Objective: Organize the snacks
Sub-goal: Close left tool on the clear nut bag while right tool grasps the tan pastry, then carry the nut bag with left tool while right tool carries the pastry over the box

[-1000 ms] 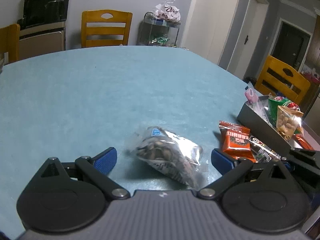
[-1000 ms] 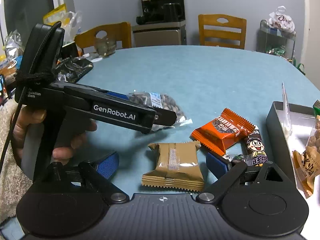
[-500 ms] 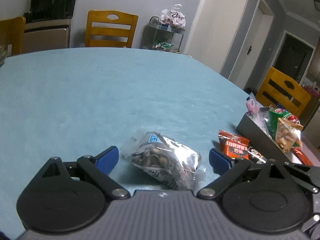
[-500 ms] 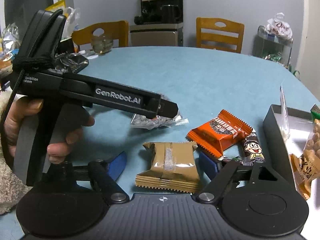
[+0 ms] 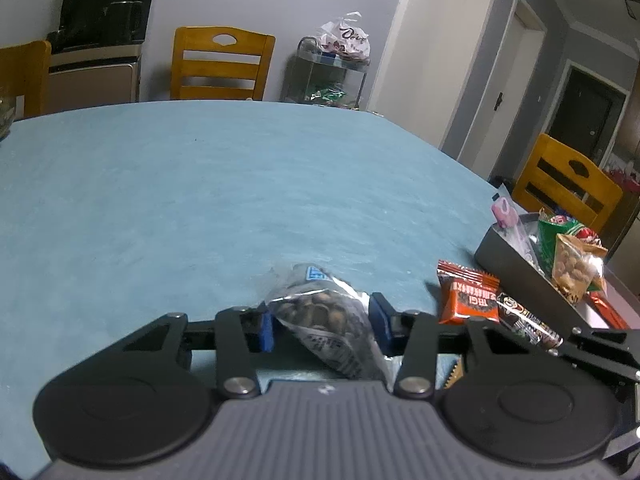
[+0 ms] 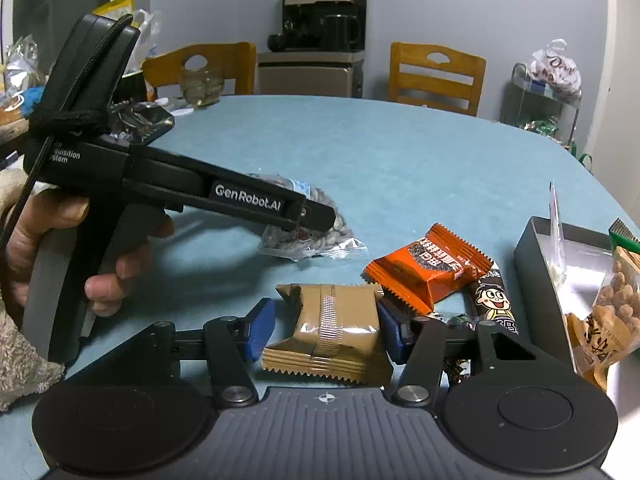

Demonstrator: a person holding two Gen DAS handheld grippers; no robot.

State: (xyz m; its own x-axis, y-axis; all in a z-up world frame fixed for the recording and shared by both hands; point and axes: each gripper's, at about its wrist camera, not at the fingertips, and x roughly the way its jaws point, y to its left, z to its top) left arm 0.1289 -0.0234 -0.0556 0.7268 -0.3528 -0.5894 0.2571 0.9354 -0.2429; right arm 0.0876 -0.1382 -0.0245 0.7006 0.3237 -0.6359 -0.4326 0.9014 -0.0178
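- While both sets of jaws are closing, the left gripper [image 5: 322, 326] has its blue pads right up against a clear crinkly bag of nuts [image 5: 328, 320], so that one looks squeezed from both sides. You can see the brownish nuts through the plastic, plus a small blue-and-white label at the far end.
- Same bag from the right wrist view [image 6: 308, 232]: it sits on the teal table [image 6: 400, 152] under the tip of the left gripper [image 6: 312, 220], with a hand [image 6: 60, 248] wrapped around the grey handle.
- Right gripper [image 6: 326, 326] is about half wide, and a tan wrapped snack pack [image 6: 336, 332] lies flat between the pads. Right pad looks to be touching it; on the left side I can't tell if there's contact.
- Just beside that pack is an orange packet [image 6: 430, 272], half over a dark bar with a cartoon face [image 6: 492, 300].
- Over on the right edge of the table there's a dark grey tray [image 6: 536, 264] already holding a bag of coated peanuts [image 6: 612, 304] and a green packet.
- Background stuff: wooden chairs [image 5: 222, 64], a black drinks machine on a cabinet [image 6: 324, 20], a wire rack with a plastic bag on top [image 5: 332, 68].
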